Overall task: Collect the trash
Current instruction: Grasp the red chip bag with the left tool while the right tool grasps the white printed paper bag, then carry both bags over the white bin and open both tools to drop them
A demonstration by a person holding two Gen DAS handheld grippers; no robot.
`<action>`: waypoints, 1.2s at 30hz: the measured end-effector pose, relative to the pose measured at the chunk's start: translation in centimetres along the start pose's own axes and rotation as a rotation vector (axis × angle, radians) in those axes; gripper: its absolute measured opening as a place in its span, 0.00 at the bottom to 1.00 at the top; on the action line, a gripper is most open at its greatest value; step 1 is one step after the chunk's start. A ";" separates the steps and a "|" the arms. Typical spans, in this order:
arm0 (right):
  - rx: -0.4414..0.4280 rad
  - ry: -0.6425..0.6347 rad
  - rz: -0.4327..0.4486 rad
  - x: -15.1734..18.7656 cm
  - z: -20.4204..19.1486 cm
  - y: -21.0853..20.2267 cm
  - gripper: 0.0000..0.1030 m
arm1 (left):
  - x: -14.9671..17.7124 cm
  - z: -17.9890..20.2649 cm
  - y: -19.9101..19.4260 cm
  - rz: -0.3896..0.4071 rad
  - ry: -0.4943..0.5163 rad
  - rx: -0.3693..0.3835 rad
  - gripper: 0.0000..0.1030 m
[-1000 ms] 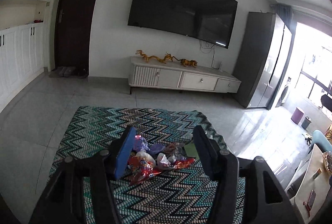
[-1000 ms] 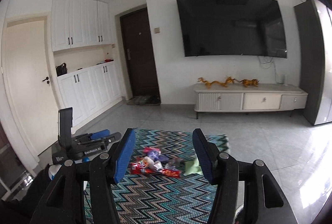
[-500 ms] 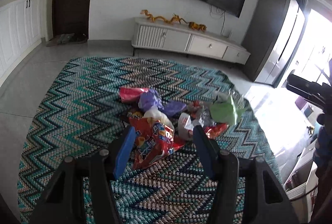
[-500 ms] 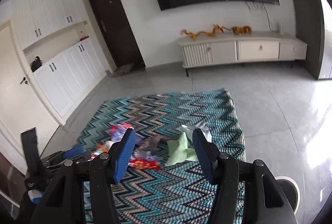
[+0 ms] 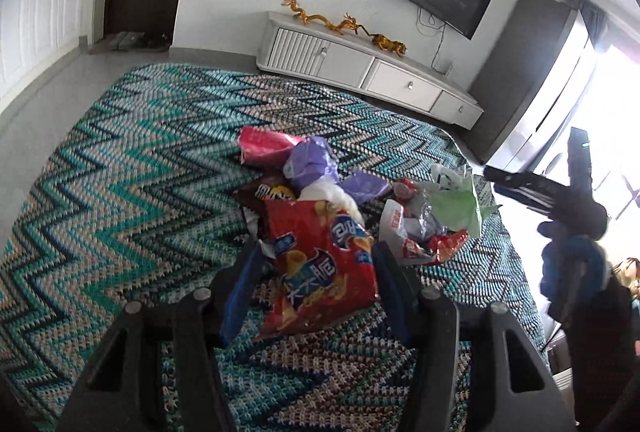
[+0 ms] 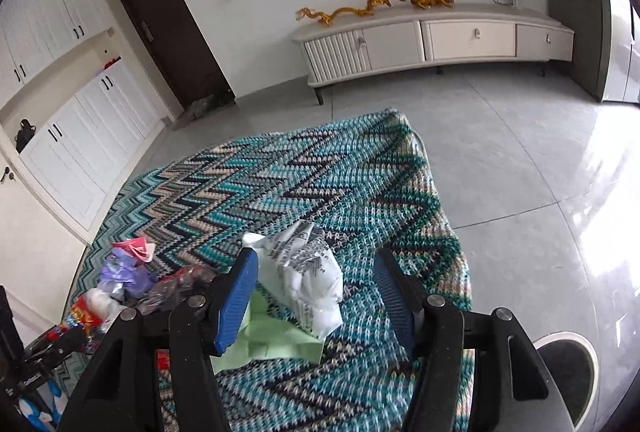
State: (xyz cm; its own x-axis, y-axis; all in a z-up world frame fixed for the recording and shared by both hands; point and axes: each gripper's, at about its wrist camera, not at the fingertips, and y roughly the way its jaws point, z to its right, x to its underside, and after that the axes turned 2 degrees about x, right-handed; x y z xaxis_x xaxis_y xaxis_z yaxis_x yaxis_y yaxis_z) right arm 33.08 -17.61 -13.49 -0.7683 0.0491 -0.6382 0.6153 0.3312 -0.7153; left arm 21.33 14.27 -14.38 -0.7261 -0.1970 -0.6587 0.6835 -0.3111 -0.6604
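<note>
We see the left gripper (image 5: 314,274) closing, fingers either side of a red chip bag (image 5: 320,264) mid-rug (image 5: 120,172). The right gripper (image 6: 316,282) is opening around a white wrapper (image 6: 308,268) near the rug's right edge, not gripping.

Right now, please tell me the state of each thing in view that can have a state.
left gripper: closing around the red snack bag, not yet pinched
red snack bag: crumpled, on the rug
right gripper: opening, over the white printed bag
white printed bag: crumpled
cabinet drawers: shut
dark door: shut
</note>
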 end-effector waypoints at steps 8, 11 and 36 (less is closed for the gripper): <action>-0.045 -0.018 -0.065 1.1 -0.5 3.0 0.45 | 1.5 -0.3 0.3 -0.036 -0.012 0.023 0.33; -0.049 -0.026 -0.066 1.2 -0.6 2.9 0.36 | 2.2 0.0 0.1 -0.043 -0.009 0.032 0.29; -0.129 -0.071 0.193 5.4 -5.7 -17.9 0.32 | 3.5 4.1 -11.2 0.156 0.013 0.051 0.18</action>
State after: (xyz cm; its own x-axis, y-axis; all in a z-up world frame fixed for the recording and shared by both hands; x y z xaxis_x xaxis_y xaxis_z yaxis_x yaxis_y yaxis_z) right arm 16.88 -17.86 -2.50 -0.6213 0.0588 -0.7813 0.7188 0.4395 -0.5386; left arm 10.86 13.23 -7.82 -0.6103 -0.2345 -0.7567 0.7828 -0.3249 -0.5307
